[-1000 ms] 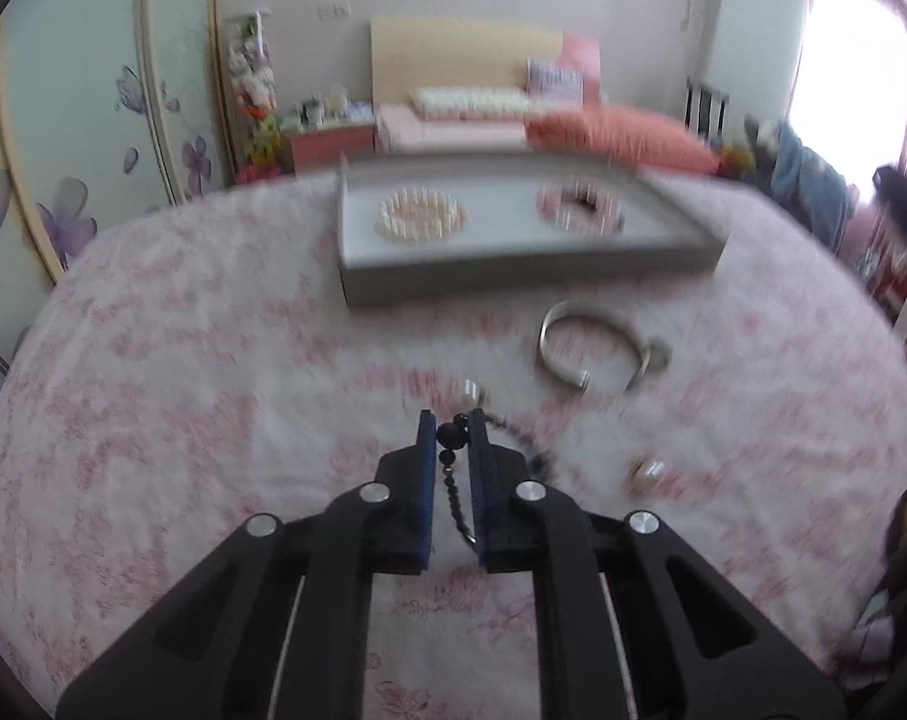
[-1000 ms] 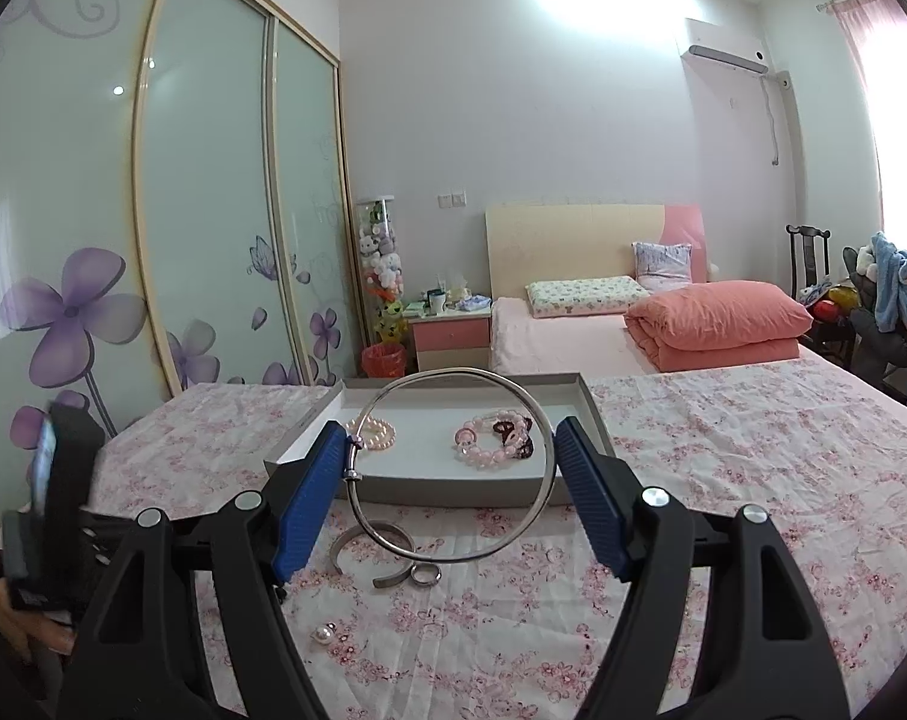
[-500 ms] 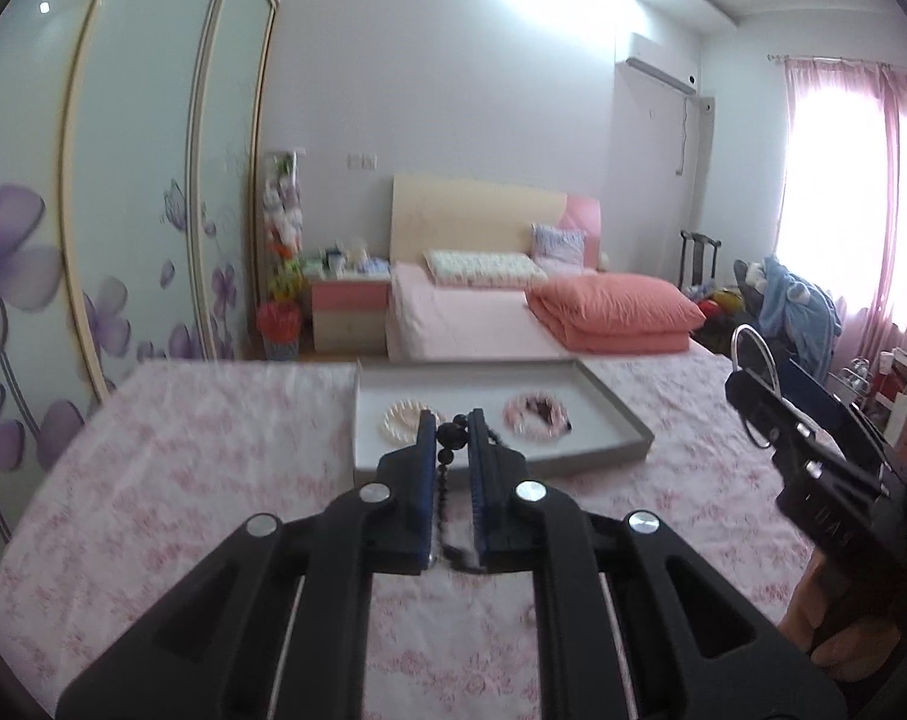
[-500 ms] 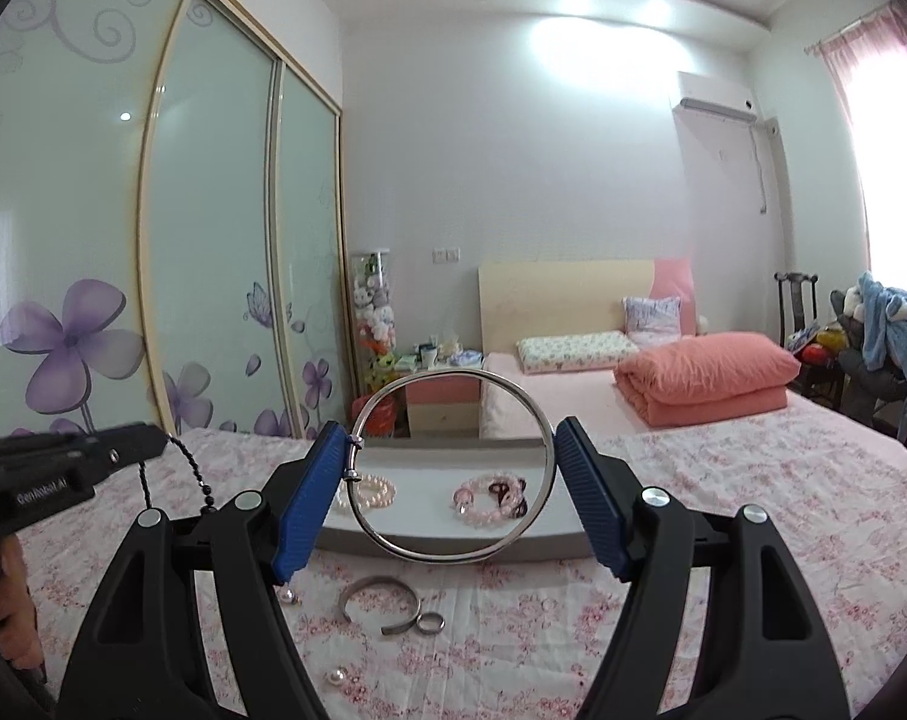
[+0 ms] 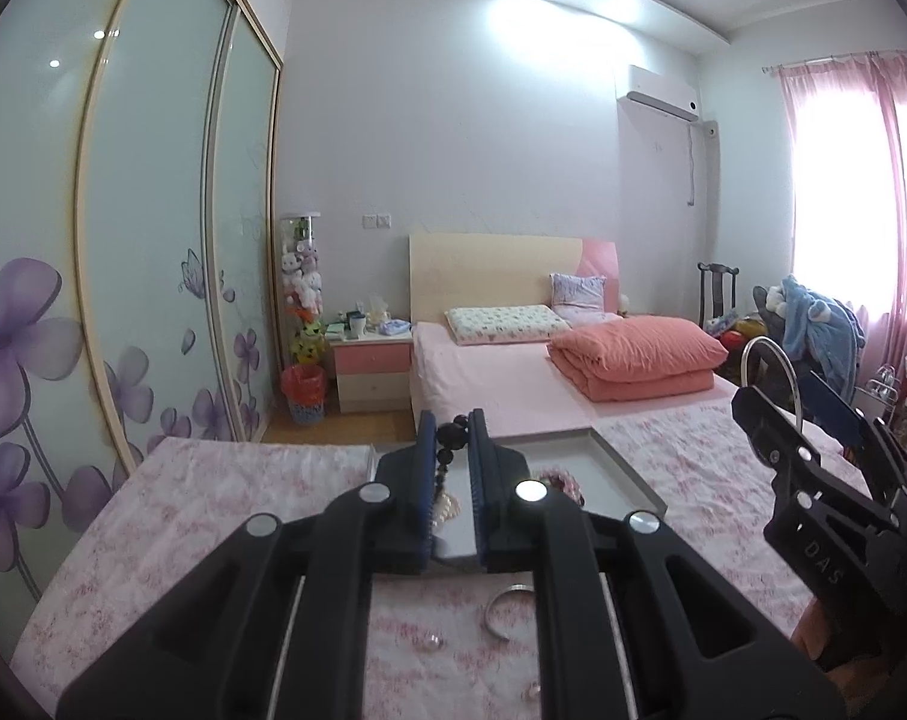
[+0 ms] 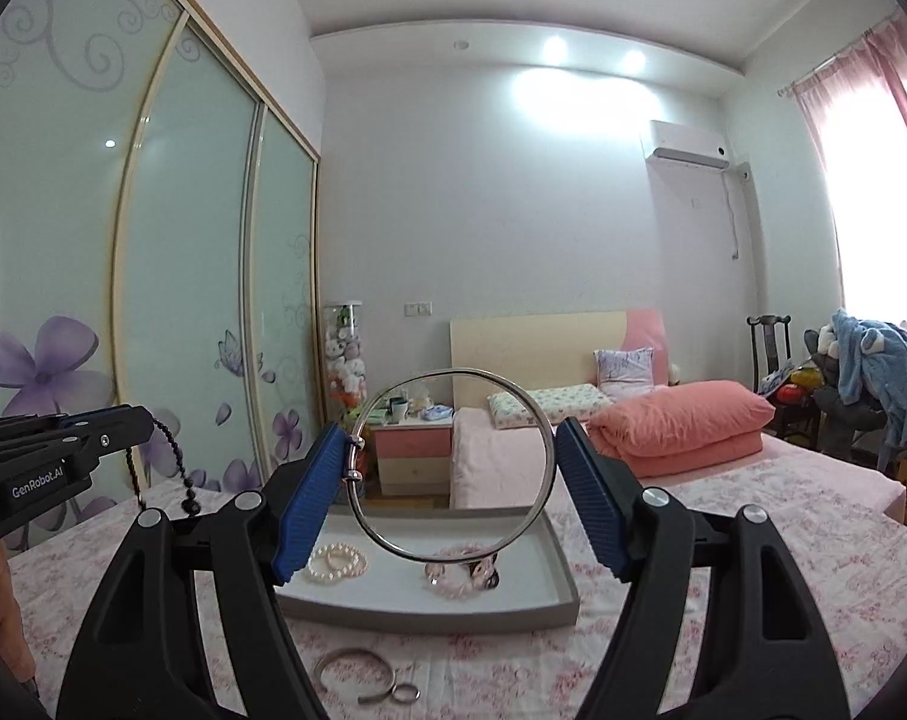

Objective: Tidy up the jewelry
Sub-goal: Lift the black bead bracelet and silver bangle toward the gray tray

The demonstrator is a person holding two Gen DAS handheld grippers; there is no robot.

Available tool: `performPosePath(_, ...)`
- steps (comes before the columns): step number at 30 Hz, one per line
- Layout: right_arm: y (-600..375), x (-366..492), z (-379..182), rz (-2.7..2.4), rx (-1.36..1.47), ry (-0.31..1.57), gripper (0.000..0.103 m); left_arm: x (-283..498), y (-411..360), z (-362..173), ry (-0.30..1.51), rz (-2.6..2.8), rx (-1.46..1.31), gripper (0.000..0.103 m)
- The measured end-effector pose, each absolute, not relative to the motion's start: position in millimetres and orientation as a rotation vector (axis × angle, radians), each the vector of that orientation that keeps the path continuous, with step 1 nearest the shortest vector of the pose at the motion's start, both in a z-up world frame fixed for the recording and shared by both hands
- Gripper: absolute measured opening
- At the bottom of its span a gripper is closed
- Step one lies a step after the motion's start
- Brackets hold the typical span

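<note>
Black bead strand (image 5: 450,450) pinched between the pressed-together pads of the left tongs (image 5: 451,441); in the right wrist view its free length hangs as a loop (image 6: 165,468) below the tips, clear of the flowered cloth on the bench (image 6: 723,570). A second ago the same strand still trailed on the cloth, so the lift is complete and the strand is now airborne in front of the grey tray (image 6: 564,597). Silver bangle (image 6: 456,462) spans the spread right tongs (image 6: 453,480), its clasp against the left pad and its far side against the right pad; it is held upright above the tray's near wall, slightly higher than a second ago. Inside the tray: a pearl bracelet (image 6: 336,561) on the left and a pink bead bracelet (image 6: 462,576) on the right. On the cloth before the tray: an open silver cuff (image 6: 357,669) with a small ring (image 6: 404,690) touching one end, and at least one loose pearl (image 5: 432,642). With both pieces raised, the likely next step is carrying them over the tray wall and setting them down in bare space. The hanging loop may swing or snag on the wall.
</note>
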State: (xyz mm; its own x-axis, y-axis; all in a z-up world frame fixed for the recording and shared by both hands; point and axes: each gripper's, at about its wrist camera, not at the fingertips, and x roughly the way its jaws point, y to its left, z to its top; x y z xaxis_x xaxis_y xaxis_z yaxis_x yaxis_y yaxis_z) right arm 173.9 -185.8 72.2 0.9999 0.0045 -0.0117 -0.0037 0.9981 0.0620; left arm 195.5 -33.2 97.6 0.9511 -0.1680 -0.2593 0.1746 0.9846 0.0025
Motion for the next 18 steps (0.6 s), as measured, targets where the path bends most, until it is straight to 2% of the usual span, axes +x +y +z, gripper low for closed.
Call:
performPosePath(9,-190,208,68,-0.027,0.053,0.017,0.072,239,-43,100,0.270,-0.167,0.018,0.011)
performPosePath(18,-197,292,35,-0.015,0.067,0.184,0.072,317,-52,79,0.349,-0.189,0.011,0.011)
